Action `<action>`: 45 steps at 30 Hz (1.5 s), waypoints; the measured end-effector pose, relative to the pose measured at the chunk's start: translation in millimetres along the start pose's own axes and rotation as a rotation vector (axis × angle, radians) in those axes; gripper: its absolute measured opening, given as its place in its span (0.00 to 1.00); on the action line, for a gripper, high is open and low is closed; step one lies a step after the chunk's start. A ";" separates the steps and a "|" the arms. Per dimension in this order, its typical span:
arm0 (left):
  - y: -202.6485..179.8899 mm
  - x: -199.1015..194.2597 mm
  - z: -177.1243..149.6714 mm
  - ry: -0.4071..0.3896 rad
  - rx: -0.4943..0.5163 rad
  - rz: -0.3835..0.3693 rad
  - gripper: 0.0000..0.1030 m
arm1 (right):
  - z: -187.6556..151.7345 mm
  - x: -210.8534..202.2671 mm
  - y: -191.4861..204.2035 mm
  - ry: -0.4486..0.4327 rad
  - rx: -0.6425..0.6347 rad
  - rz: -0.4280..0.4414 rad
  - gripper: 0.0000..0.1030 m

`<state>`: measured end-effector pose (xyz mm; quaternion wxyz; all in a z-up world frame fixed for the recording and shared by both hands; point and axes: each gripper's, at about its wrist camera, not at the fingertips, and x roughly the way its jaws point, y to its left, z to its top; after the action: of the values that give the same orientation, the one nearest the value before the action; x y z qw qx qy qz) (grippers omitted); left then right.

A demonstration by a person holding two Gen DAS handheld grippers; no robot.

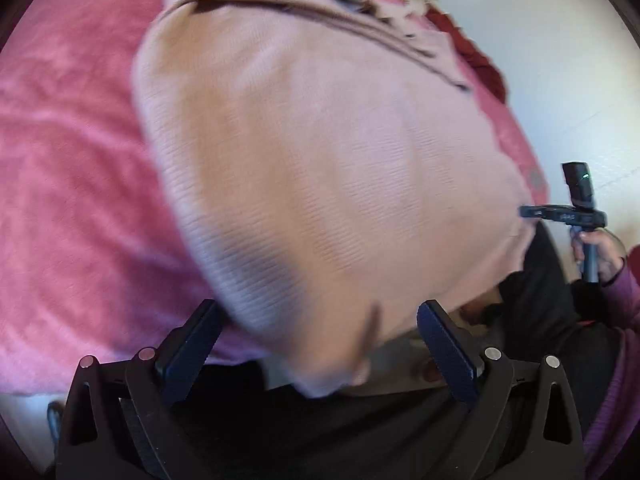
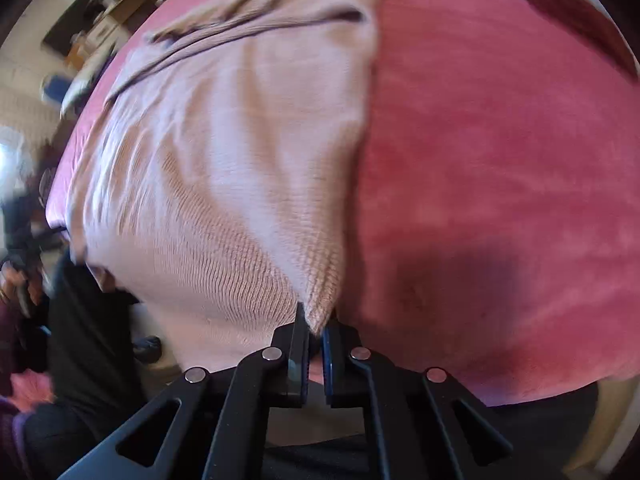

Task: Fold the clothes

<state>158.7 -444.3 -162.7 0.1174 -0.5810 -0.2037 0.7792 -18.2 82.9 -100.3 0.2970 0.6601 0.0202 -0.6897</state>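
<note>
A pale pink ribbed knit garment [image 1: 312, 152] lies spread on a pink bed cover [image 1: 68, 184]. My left gripper [image 1: 318, 326] is open, its jaws wide apart, with the garment's near corner hanging between them. My right gripper [image 2: 316, 328] is shut on the garment's near hem corner [image 2: 320, 308] and pulls it into a taut peak. The same garment [image 2: 224, 152] fills the left half of the right wrist view. The right gripper also shows in the left wrist view [image 1: 560, 214] at the garment's right edge, held by a hand.
The pink bed cover [image 2: 500, 184] spreads right of the garment. A dark red cloth [image 1: 476, 60] lies at the bed's far edge by a white wall. The person's dark trousers [image 1: 540, 300] stand at the near edge. Cluttered furniture [image 2: 92, 28] stands beyond the bed.
</note>
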 end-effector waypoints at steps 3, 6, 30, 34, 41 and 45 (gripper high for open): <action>16.0 -6.7 -2.9 -0.036 -0.083 -0.030 0.96 | -2.8 12.4 -15.6 0.023 0.075 0.124 0.15; 24.3 -8.4 -2.4 -0.055 -0.133 -0.066 0.96 | -8.3 13.1 -16.0 0.004 0.069 0.152 0.27; 39.4 -38.9 -21.9 -0.190 -0.228 -0.023 0.99 | -50.7 36.3 202.2 0.126 -0.846 0.174 0.23; 35.4 -47.7 -23.0 -0.237 -0.213 -0.019 0.99 | -56.0 124.6 258.2 0.175 -1.048 0.080 0.23; 61.6 -60.3 -23.4 -0.312 -0.288 -0.027 0.99 | -49.4 126.0 308.8 -0.118 -1.156 0.202 0.22; 79.9 -64.3 -25.0 -0.345 -0.373 -0.063 0.99 | -61.2 146.3 329.2 -0.035 -1.267 0.172 0.22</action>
<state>205.9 -537.8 -149.9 -0.0042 -0.4444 -0.3790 0.8117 187.5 -218.3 -123.2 0.6842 0.3443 0.3662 -0.5284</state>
